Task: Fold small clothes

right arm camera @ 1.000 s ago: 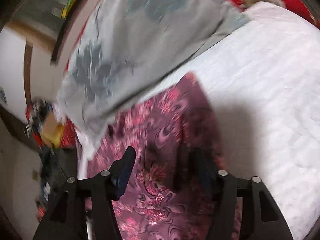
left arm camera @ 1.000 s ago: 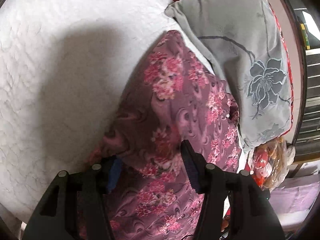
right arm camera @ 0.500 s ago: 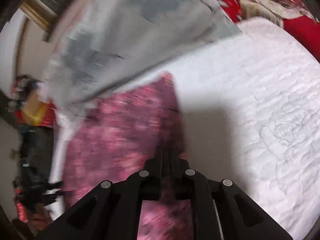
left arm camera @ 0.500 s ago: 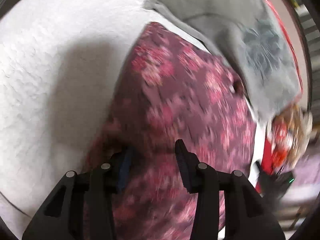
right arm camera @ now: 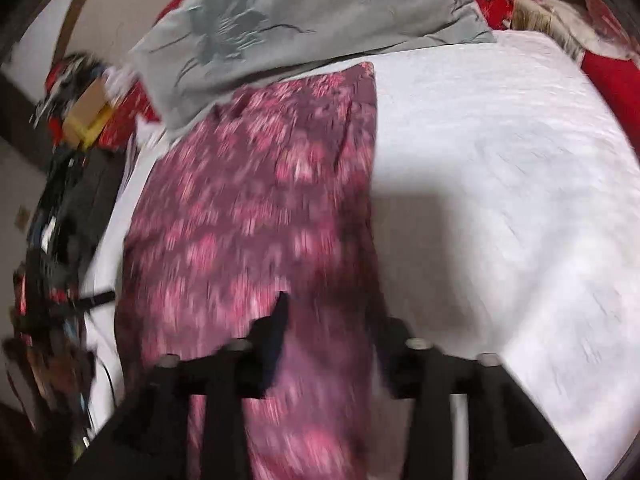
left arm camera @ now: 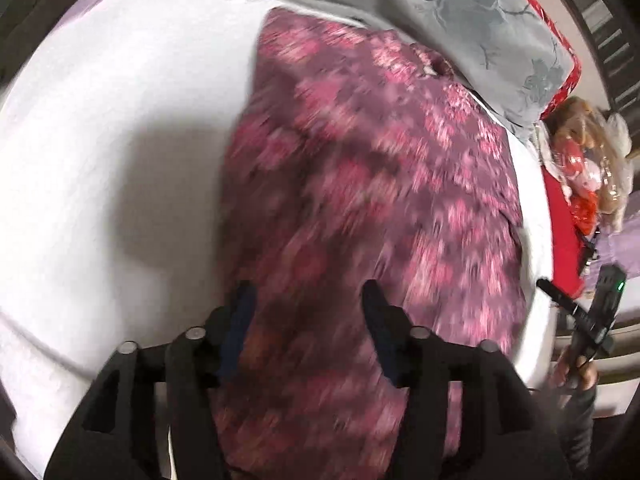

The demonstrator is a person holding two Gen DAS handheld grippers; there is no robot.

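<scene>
The purple floral garment (left arm camera: 360, 208) lies flat across the frame centre on the white bedspread (left arm camera: 120, 140), its upper edge against the grey pillow (left arm camera: 460, 20). The left gripper (left arm camera: 306, 300) and right gripper (right arm camera: 332, 316) are both spread wide above its lower portion, gripping nothing.

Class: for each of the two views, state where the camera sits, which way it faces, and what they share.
Left wrist: on the left hand-held gripper, facing forward over the floral garment; open fingers show.
Right wrist: on the right hand-held gripper, facing likewise; open fingers show.
Shared: garment, white bedcover, grey pillow.
</scene>
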